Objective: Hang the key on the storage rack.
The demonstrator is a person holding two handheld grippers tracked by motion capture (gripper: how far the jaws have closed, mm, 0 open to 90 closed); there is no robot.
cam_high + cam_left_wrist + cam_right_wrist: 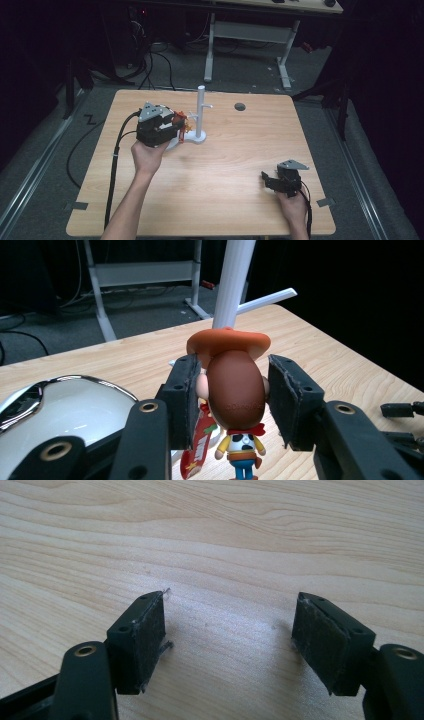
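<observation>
A small cowboy figurine (235, 390) with an orange hat, brown hair and a red tag is held by its head between the pads of my left gripper (231, 397). In the high view the left gripper (181, 125) holds the figurine (180, 119) close to the left of a white peg stand (201, 112) at the table's middle back. One peg of the stand (232, 285) points right just behind the hat. My right gripper (266, 179) rests low near the table's front right. Its jaws stand open over bare wood (230, 635).
A glossy white rounded object (65, 410) lies on the table under the left gripper, beside the stand's base (197, 139). The wooden table (225, 200) has a round hole (240, 106) at the back. Behind it stand a white desk frame (250, 35) and floor cables.
</observation>
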